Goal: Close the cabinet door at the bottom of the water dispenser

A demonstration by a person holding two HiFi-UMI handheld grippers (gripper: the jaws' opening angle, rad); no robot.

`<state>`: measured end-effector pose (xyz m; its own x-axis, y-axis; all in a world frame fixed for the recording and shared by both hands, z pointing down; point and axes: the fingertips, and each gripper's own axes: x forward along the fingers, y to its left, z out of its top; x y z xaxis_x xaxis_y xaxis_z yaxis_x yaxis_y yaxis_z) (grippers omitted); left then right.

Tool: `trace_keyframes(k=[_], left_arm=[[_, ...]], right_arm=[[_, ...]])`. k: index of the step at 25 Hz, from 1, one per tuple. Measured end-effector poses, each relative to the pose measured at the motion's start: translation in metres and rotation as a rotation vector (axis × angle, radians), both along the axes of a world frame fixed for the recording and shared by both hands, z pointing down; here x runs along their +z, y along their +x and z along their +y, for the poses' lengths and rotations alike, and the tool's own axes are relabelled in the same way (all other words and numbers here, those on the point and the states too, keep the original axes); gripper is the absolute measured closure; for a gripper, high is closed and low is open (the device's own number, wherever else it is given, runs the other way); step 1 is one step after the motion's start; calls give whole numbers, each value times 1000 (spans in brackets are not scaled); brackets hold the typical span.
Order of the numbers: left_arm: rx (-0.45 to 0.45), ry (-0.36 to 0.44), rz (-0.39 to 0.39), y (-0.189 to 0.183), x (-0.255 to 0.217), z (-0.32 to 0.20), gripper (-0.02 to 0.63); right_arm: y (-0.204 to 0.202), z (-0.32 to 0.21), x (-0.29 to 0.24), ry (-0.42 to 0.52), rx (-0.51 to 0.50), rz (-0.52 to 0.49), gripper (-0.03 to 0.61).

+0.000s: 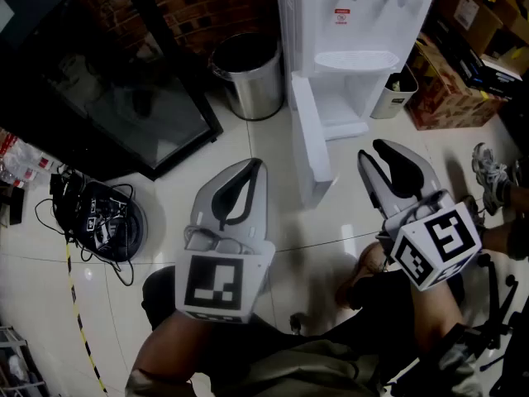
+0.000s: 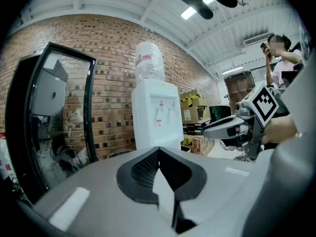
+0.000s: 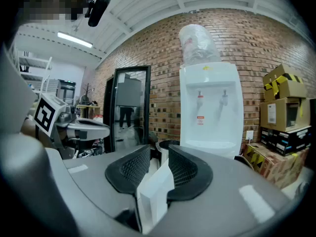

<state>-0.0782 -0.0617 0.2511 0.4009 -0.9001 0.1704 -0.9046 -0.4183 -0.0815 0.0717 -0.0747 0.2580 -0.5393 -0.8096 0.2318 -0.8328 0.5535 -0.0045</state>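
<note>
The white water dispenser [image 1: 355, 23] stands against the brick wall, with a bottle on top in the right gripper view [image 3: 210, 107]. Its bottom cabinet door [image 1: 304, 139] hangs open, swung out toward me over the floor. My left gripper [image 1: 259, 165] hovers just left of the door's free edge, its jaws closed tip to tip and empty [image 2: 158, 149]. My right gripper [image 1: 369, 150] hovers right of the door, facing the cabinet. Its jaws stand apart with nothing gripped [image 3: 159, 151]. Through their gap the white door [image 3: 158, 181] shows edge-on, farther away.
A steel trash bin [image 1: 248, 77] stands left of the dispenser and a small white bin [image 1: 397, 89] right of it. Cardboard boxes [image 1: 446, 89] fill the right side. A black glass-door cooler [image 1: 124, 98] and a cable pile [image 1: 99, 217] lie left. My legs and a shoe [image 1: 492, 168] are below.
</note>
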Motion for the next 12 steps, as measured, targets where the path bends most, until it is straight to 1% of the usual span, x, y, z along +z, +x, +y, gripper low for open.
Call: trace_keyframes(k=[4, 12], left_arm=[[0, 2, 1, -4, 1, -3, 611], [15, -10, -19, -5, 10, -11, 577]], right_arm=[[-19, -1, 24, -31, -39, 79, 454], [-66, -8, 87, -127, -156, 250, 448]])
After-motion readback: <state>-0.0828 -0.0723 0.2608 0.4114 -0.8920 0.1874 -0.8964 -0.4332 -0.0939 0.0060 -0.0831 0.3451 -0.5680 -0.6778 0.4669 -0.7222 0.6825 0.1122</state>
